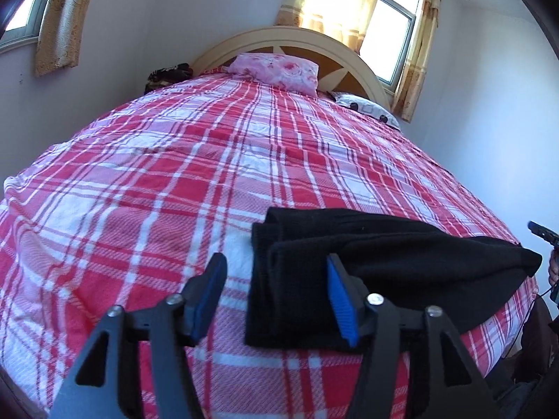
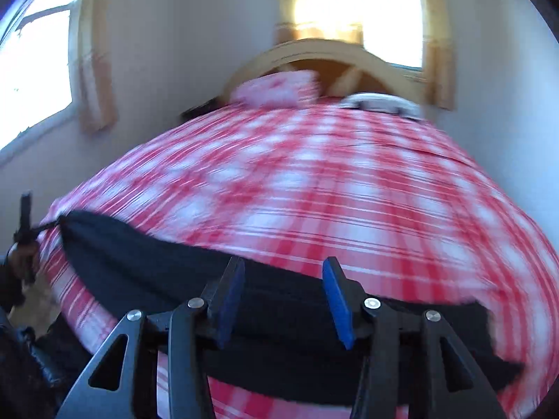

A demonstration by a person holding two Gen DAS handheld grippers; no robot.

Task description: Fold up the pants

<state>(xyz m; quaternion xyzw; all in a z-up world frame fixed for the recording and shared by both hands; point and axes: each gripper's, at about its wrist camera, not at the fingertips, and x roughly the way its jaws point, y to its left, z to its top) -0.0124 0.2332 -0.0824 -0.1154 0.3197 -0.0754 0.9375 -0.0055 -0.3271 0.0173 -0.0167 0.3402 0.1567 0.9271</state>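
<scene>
Black pants (image 1: 384,265) lie folded lengthwise on the red and white plaid bedspread (image 1: 174,174), near the bed's foot edge. In the left wrist view my left gripper (image 1: 276,296) is open, above the pants' left end, its right blue pad over the cloth. In the blurred right wrist view the pants (image 2: 157,262) run as a dark band across the bed's near edge. My right gripper (image 2: 283,300) is open just above the band. The left gripper (image 2: 24,223) shows at the far left by the pants' end.
A pink floral pillow (image 1: 276,70) and a white patterned pillow (image 1: 367,108) lie at the cream headboard (image 1: 290,36). Curtained windows (image 1: 394,24) stand behind. A dark bundle (image 1: 167,73) lies at the bed's far left corner. The right gripper (image 1: 543,232) shows at the right edge.
</scene>
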